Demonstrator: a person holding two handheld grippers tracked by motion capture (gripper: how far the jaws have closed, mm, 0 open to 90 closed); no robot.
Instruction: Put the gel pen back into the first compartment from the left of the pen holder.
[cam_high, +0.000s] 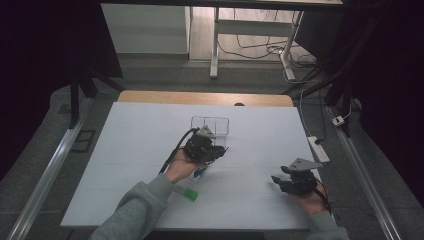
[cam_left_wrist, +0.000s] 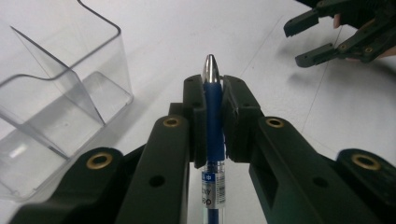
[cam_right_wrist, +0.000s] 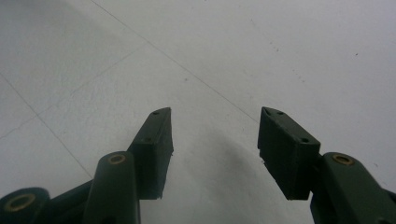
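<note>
My left gripper (cam_left_wrist: 214, 88) is shut on a blue pen (cam_left_wrist: 214, 116), whose silver tip sticks out past the pads. In the high view the left gripper (cam_high: 220, 150) hangs over the middle of the white table, just in front of a clear plastic box (cam_high: 210, 125). In the left gripper view that clear plastic box (cam_left_wrist: 60, 102) stands to the left, with a divider inside. My right gripper (cam_right_wrist: 215, 135) is open over bare white tabletop with nothing between its jaws. It sits near the front right of the table (cam_high: 280, 181) and appears far off at the top right as the right gripper (cam_left_wrist: 317, 39).
A small green object (cam_high: 189, 193) lies on the white table sheet (cam_high: 135, 150) beside the left sleeve. A white power strip (cam_high: 318, 148) lies at the table's right edge. Metal rails run along both sides, and a desk frame with cables stands beyond the far edge.
</note>
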